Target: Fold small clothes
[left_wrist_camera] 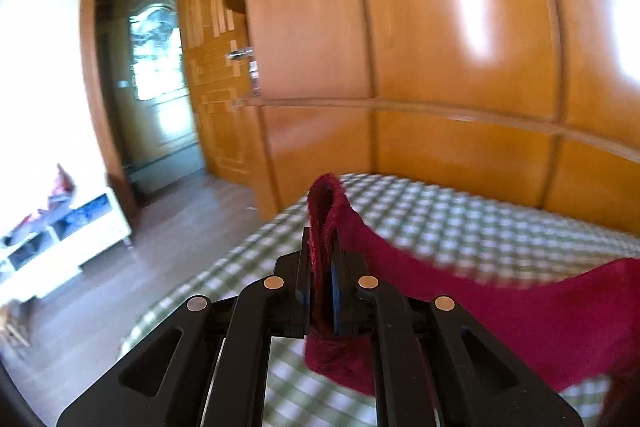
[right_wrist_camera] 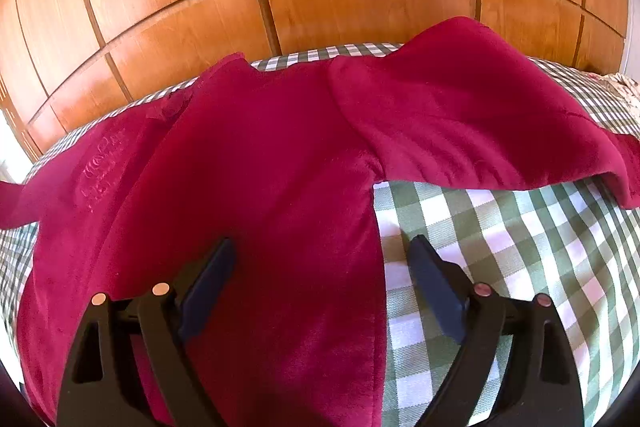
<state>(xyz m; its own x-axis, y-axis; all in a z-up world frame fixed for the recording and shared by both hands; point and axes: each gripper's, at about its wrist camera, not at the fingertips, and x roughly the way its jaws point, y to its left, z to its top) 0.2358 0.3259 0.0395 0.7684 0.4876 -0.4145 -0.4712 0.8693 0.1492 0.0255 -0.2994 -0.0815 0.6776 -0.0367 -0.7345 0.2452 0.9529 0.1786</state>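
A dark red fleece top (right_wrist_camera: pixel 256 163) lies spread on a green and white checked bed (right_wrist_camera: pixel 500 235), its right sleeve (right_wrist_camera: pixel 472 107) stretched to the right. My right gripper (right_wrist_camera: pixel 322 247) is open and empty, low over the body's right edge, one finger over fabric and one over the sheet. My left gripper (left_wrist_camera: pixel 322 259) is shut on the left sleeve end (left_wrist_camera: pixel 326 211), lifted above the bed; the sleeve hangs away to the right (left_wrist_camera: pixel 520 307).
A tall wooden wardrobe (left_wrist_camera: pixel 440 47) stands right behind the bed. A wooden door (left_wrist_camera: pixel 216 67) and a glass doorway (left_wrist_camera: pixel 152 75) are at the left, with a low white shelf unit (left_wrist_camera: pixel 60 243) on the wood floor.
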